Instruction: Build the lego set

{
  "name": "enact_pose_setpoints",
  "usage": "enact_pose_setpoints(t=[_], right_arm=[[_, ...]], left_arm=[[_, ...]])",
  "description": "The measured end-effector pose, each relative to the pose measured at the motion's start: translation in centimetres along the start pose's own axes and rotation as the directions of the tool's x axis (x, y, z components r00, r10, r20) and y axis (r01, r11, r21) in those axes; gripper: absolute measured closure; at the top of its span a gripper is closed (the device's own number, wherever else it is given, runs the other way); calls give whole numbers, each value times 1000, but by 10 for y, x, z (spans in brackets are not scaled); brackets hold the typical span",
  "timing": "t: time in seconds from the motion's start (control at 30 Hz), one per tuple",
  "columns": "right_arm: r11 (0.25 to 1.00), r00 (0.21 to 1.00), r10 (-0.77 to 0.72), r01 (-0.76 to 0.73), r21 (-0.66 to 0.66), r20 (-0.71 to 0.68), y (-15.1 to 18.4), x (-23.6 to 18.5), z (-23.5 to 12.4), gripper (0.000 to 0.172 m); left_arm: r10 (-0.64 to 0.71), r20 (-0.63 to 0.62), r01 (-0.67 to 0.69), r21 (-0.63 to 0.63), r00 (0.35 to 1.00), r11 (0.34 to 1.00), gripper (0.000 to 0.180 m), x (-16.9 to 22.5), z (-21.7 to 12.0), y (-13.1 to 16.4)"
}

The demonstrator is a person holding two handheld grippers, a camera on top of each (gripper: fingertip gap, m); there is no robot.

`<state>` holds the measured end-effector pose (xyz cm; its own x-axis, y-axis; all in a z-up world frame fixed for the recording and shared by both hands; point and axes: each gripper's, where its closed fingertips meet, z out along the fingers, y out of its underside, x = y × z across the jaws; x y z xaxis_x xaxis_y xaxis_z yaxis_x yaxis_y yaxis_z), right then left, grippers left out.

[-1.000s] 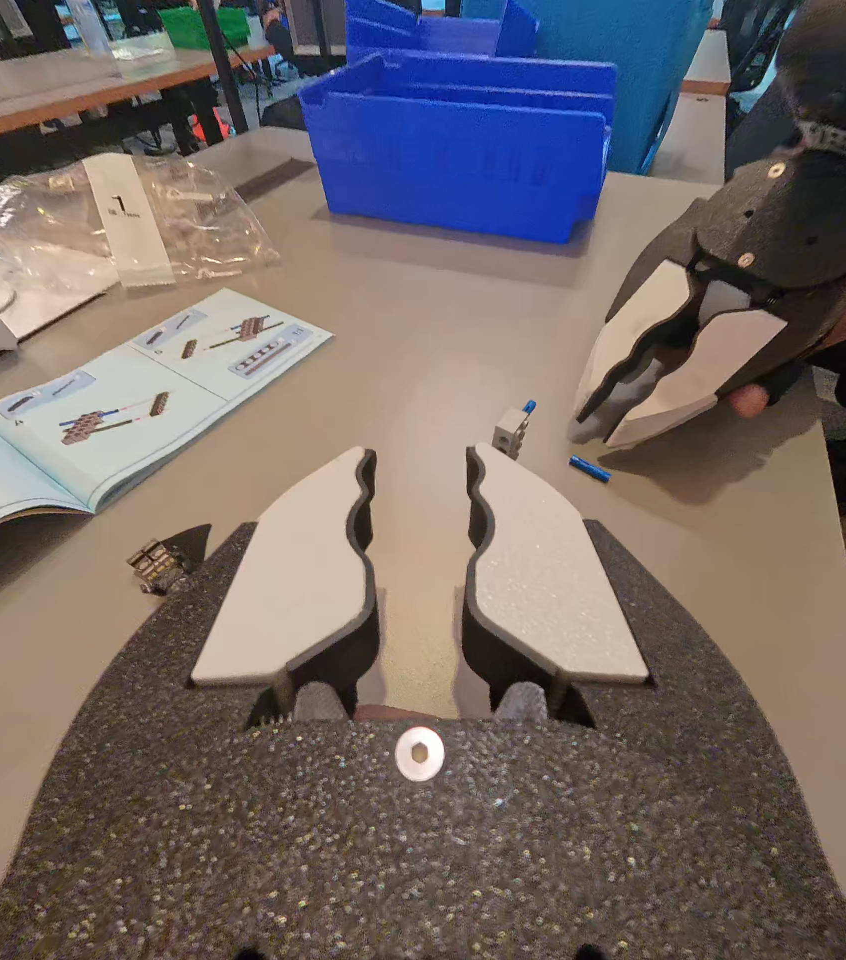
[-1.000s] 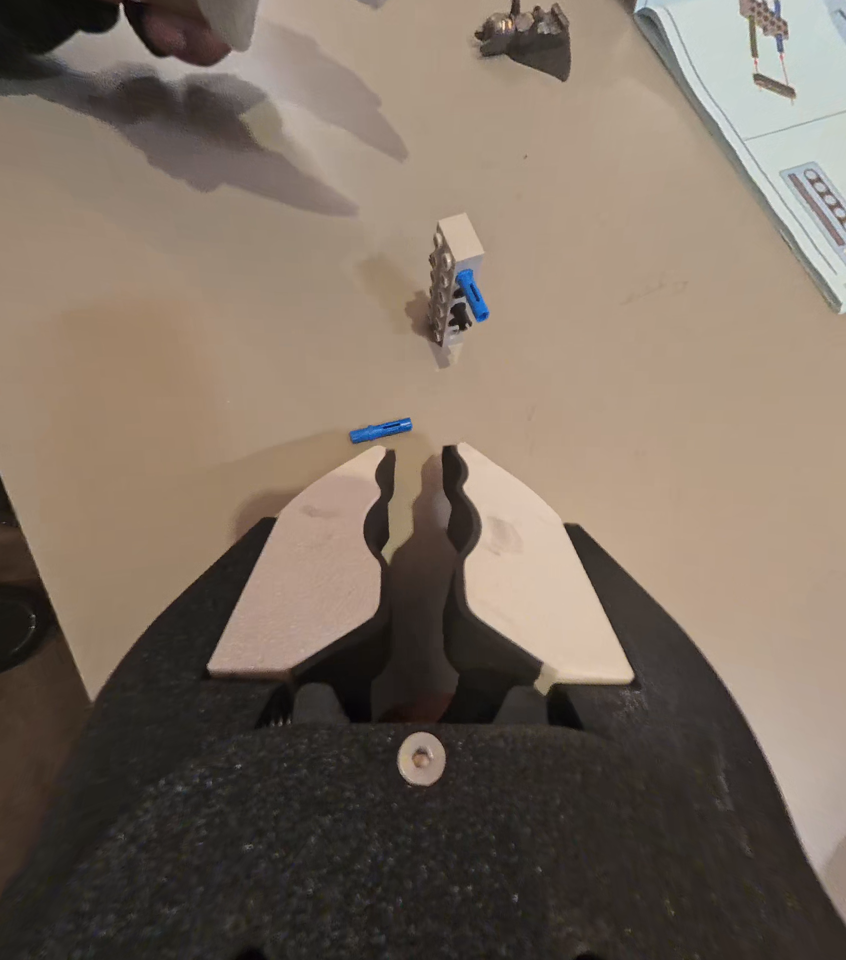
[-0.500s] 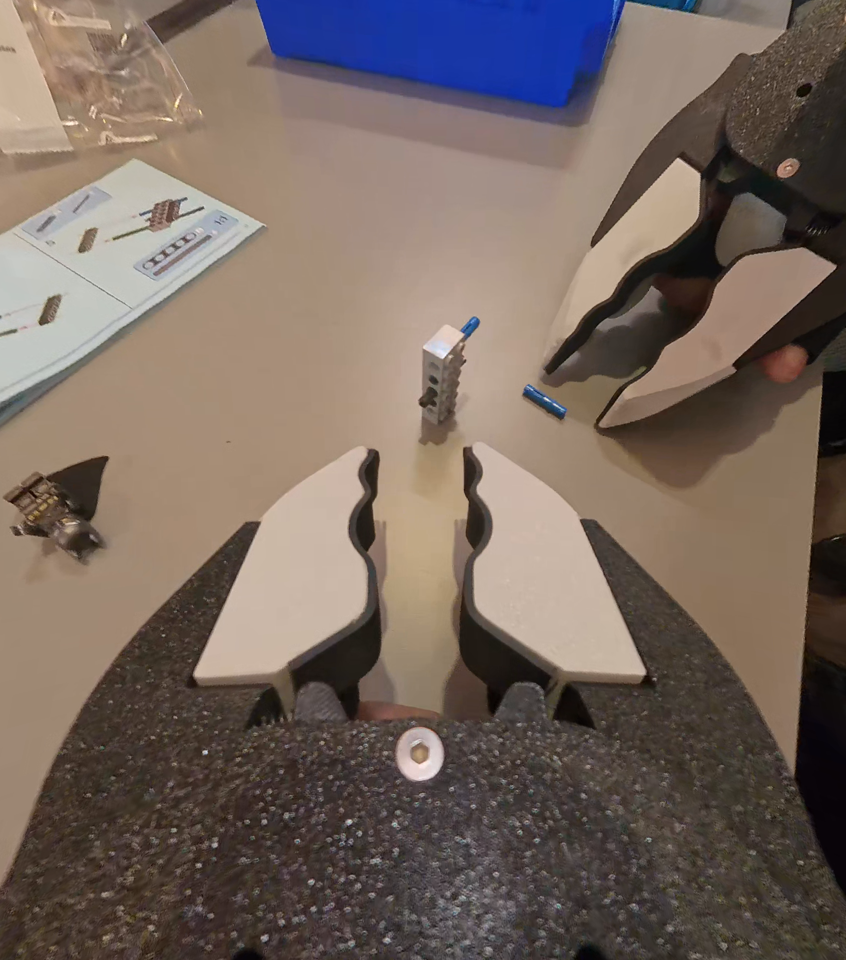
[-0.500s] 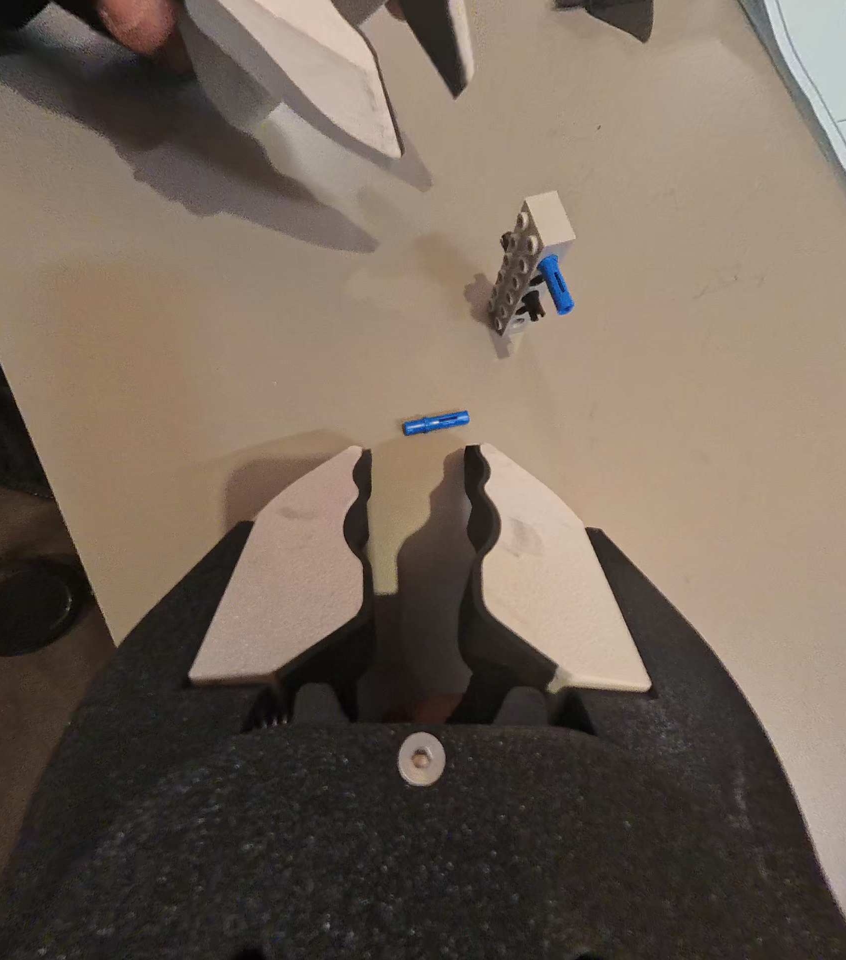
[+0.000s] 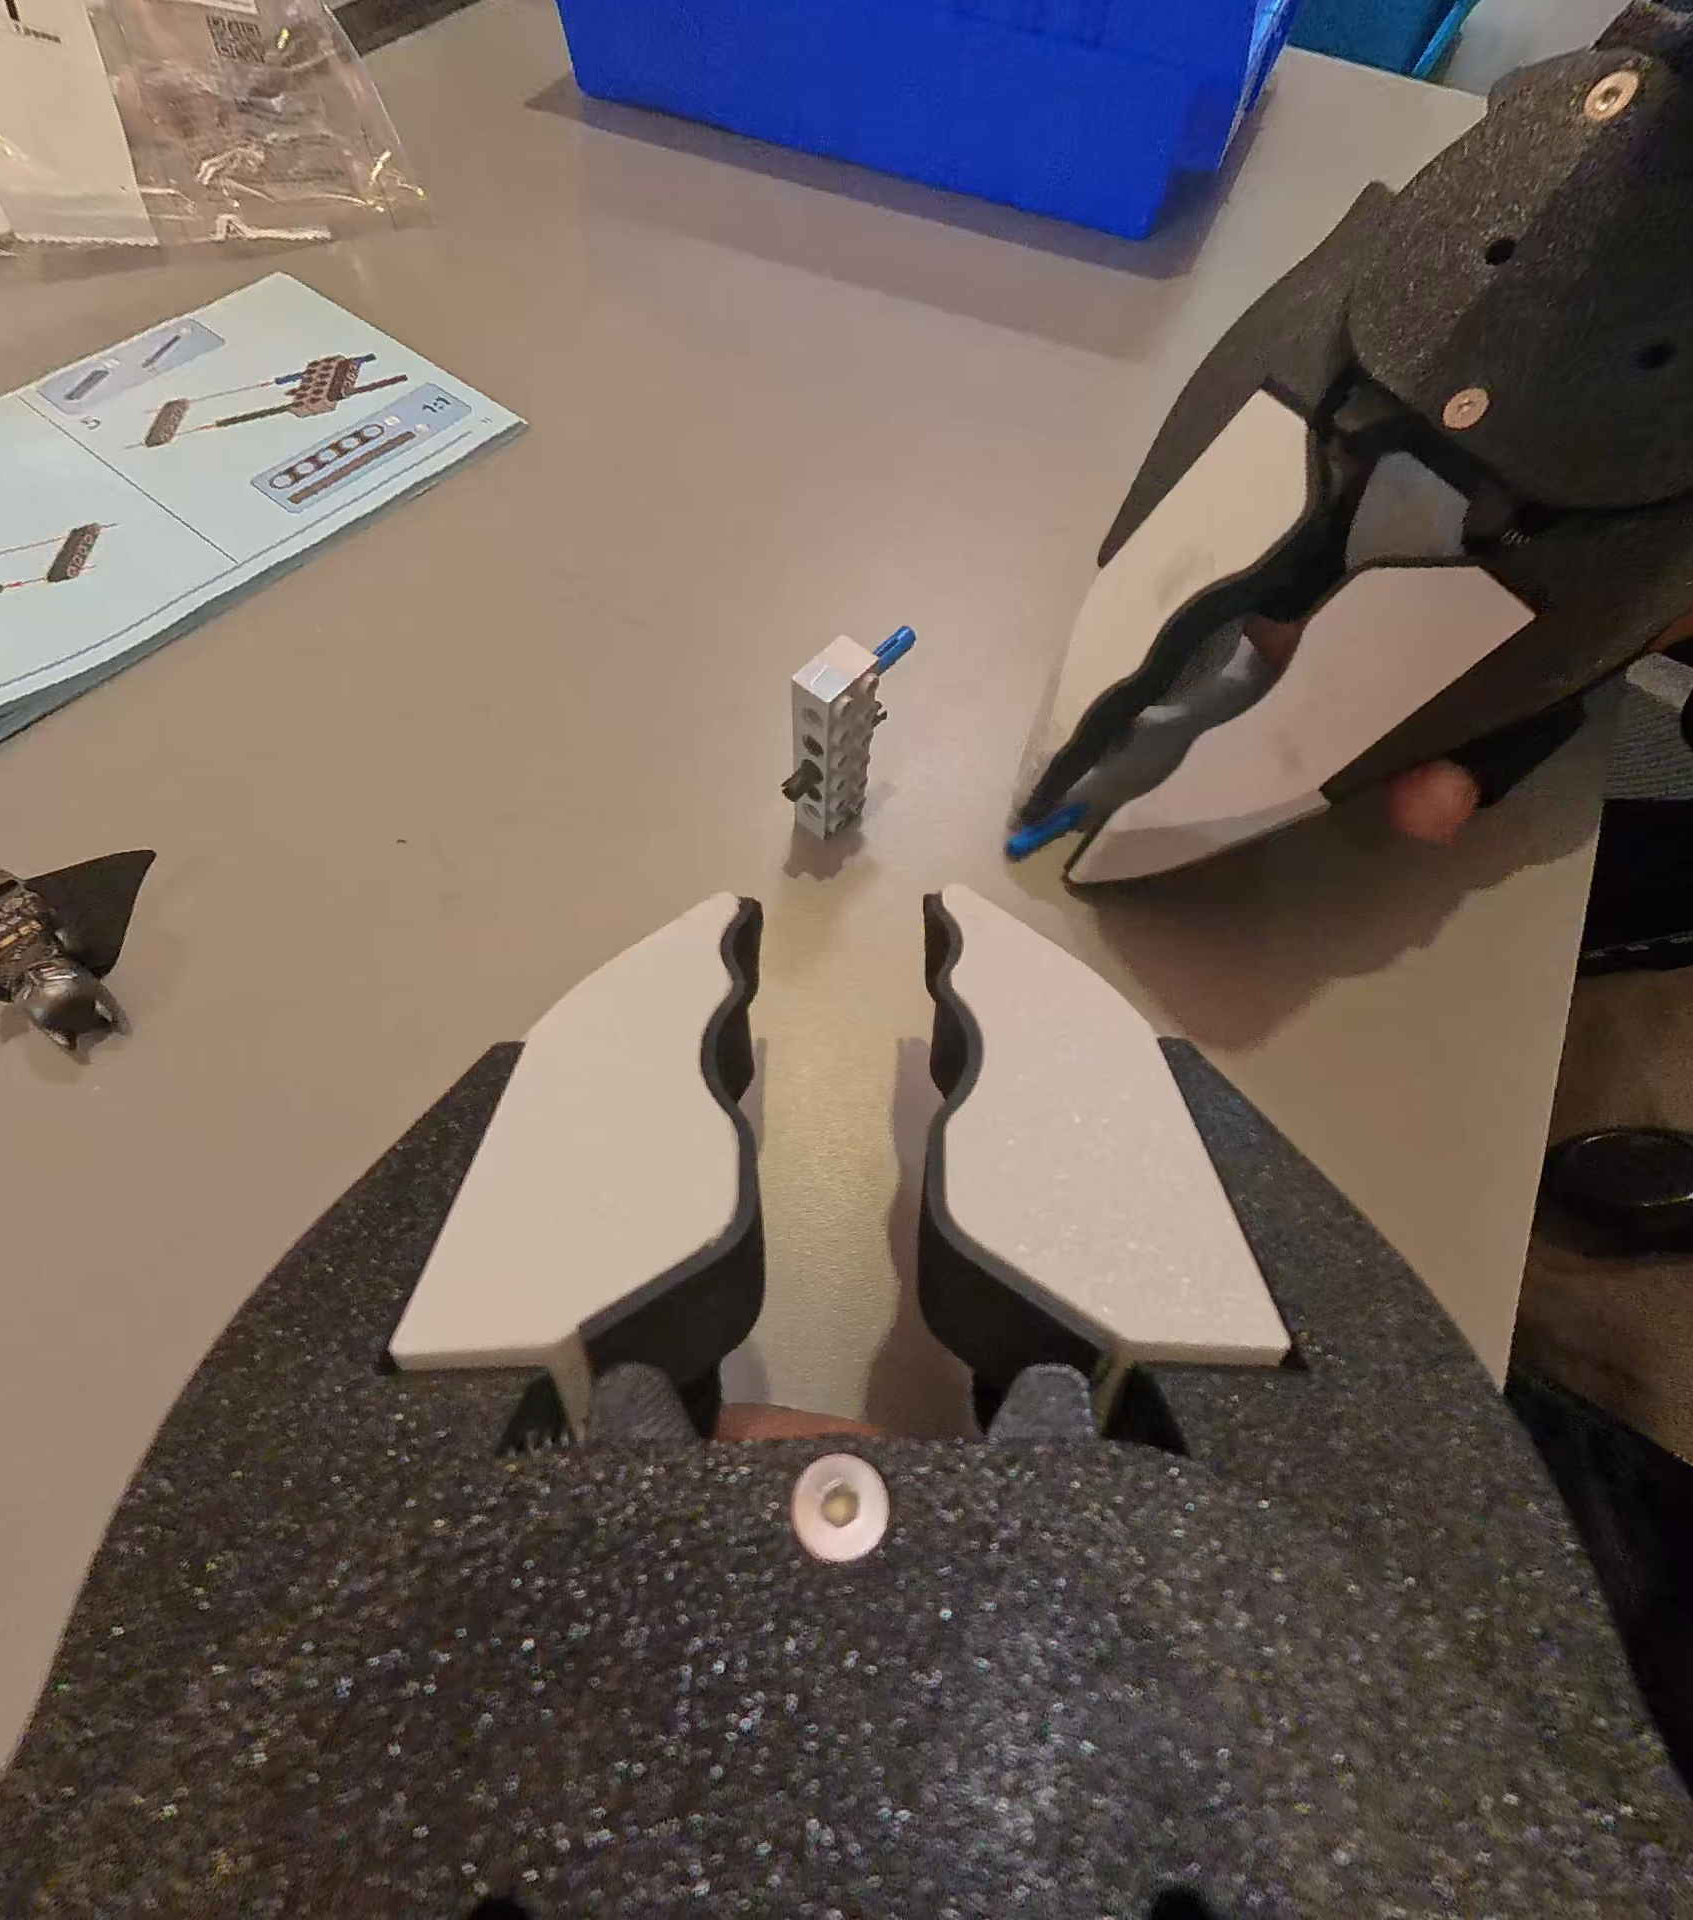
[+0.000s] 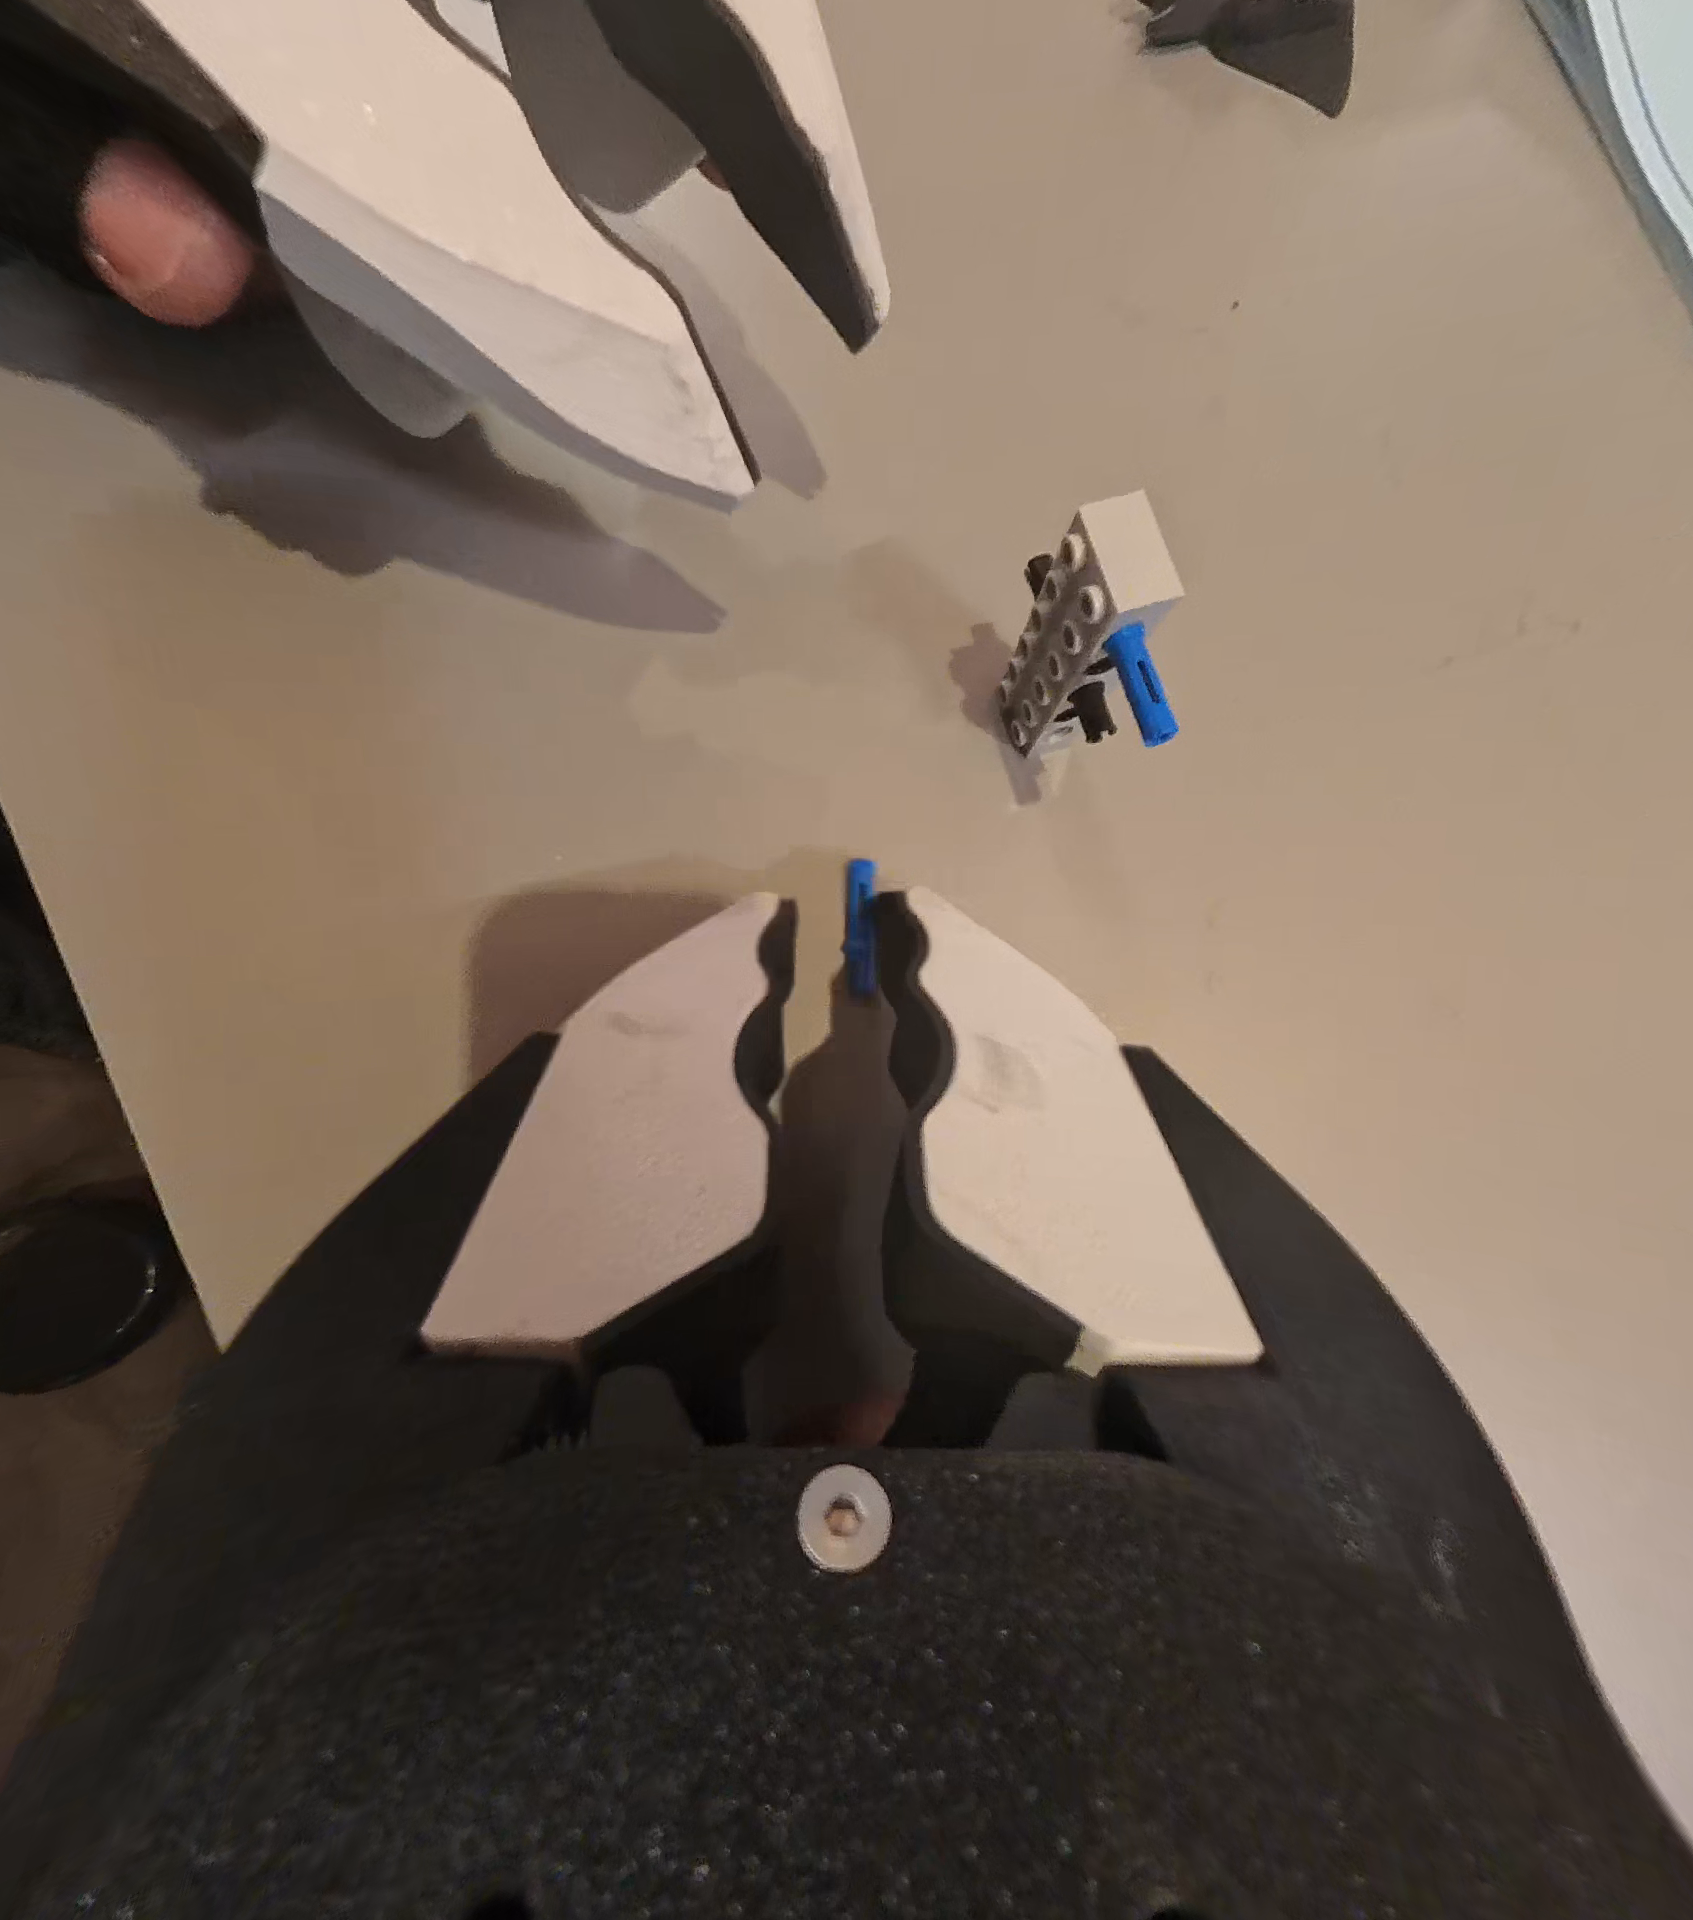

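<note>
Currently:
left gripper point(image 5: 842, 909): fingers apart, bare, just short of upright grey studded brick point(image 5: 829, 734)
right gripper point(image 6: 837, 904): fingers apart, small blue plastic pin point(image 6: 860, 928) between them against one finger, tips down at grey worktop point(image 5: 613, 343)

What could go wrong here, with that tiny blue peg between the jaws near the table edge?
1. The blue peg lies against one side of the right gripper, with a gap on the other. It may roll or skid away rather than be caught.

2. The grey brick stands upright on its narrow end right in front of the left gripper. A nudge could topple it.

3. The table edge is close, so a flicked peg could fall off.
</note>
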<state>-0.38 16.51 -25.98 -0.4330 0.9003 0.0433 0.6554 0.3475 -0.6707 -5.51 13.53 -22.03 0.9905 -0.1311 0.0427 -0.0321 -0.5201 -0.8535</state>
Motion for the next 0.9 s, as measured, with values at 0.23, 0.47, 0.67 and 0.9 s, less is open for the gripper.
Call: enact_pose_setpoints(t=[0.23, 0.47, 0.67, 0.9], right_arm=[[999, 999, -49, 49, 3, -25, 0, 0, 0, 168], [954, 963, -244, 260, 149, -118, -25, -6, -13, 168], [921, 945, -280, 313, 231, -167, -50, -13, -24, 168], [888, 921, -319, 373, 269, -225, -64, -17, -30, 168]], left_arm=[[59, -20, -60, -29, 998, 998, 150, 9, 3, 4], [-142, -264, 151, 15, 954, 988, 154, 25, 0, -8], [-339, -443, 377, -3, 830, 926, 163, 30, -3, -16], [-372, -537, 430, -19, 757, 903, 163, 42, -7, -22]])
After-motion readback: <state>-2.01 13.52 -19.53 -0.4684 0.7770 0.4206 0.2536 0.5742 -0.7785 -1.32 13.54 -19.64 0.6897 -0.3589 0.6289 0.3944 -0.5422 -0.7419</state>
